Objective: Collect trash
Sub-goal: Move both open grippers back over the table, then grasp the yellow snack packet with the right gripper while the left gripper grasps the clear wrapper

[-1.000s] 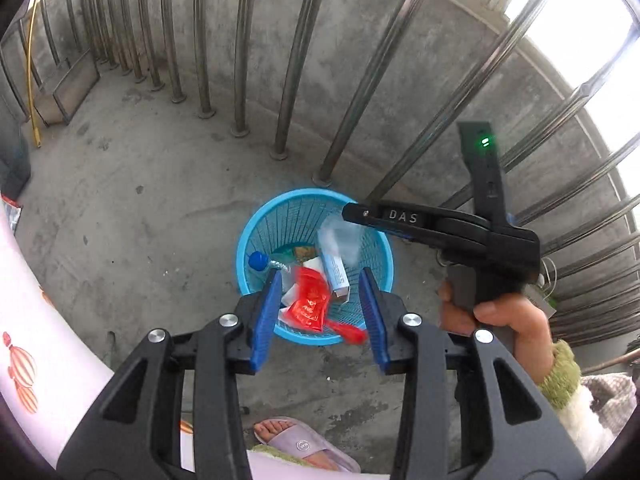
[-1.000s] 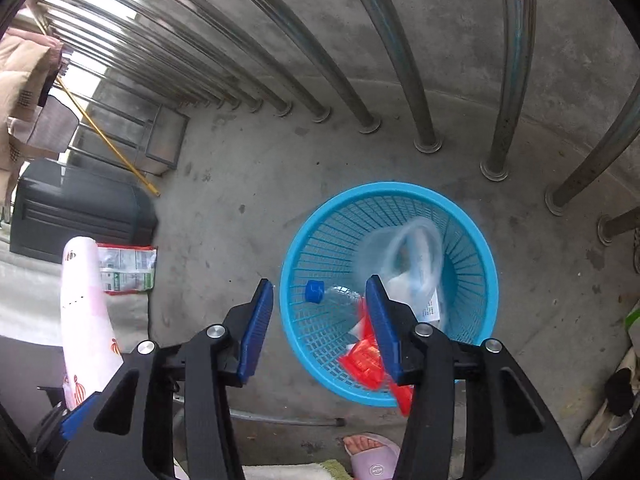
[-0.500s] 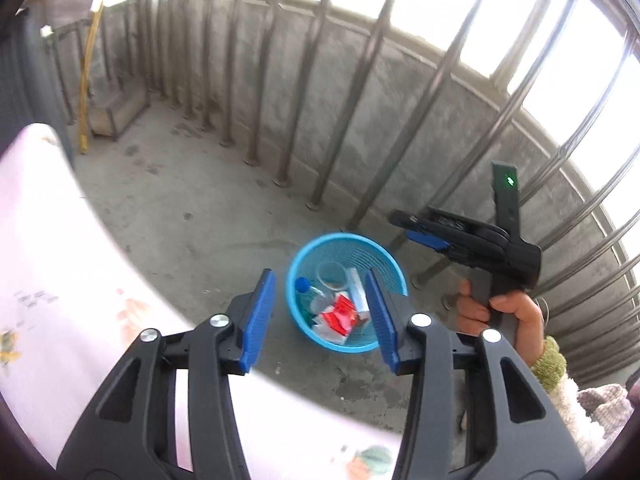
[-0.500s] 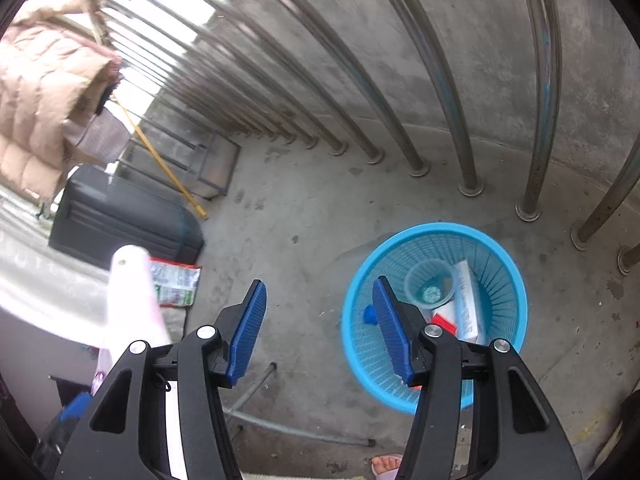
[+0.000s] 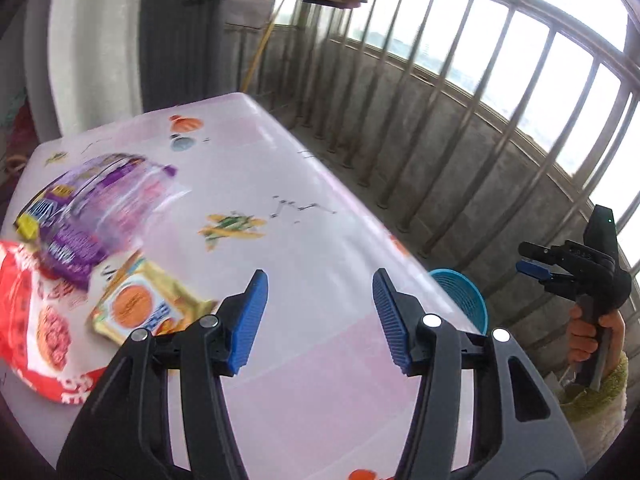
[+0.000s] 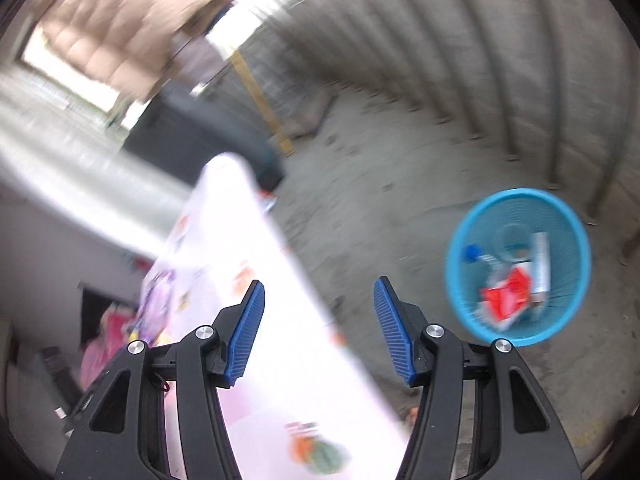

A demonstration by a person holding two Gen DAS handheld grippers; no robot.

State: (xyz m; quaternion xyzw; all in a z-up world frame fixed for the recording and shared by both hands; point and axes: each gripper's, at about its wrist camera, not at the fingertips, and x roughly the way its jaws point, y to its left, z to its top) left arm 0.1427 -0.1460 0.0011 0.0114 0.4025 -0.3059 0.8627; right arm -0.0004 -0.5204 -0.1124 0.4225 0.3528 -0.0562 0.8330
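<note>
While the left tongs (image 5: 318, 320) hang over the counter (image 5: 280, 248) with their jaws opening and nothing between the blue pads, the trash still to be gathered lies on the counter's left end: a red packet (image 5: 36, 328) at the near left edge, a purple bag (image 5: 92, 216) just behind it and overlapping it, and a yellow packet (image 5: 140, 308) just right of the red one, close to the left pad. Right of these the counter's pale printed cover is bare. Past the counter's right edge, down on the concrete floor, stands the blue basket (image 6: 520, 268), partly hidden by that edge in the left view; it holds a red wrapper (image 6: 506, 294), a white tube, a clear cup and a bottle with a blue cap. Farther right than the counter, the right tongs (image 5: 536, 266) are held up in a hand (image 5: 592, 332), jaws moderately wide and empty.
</note>
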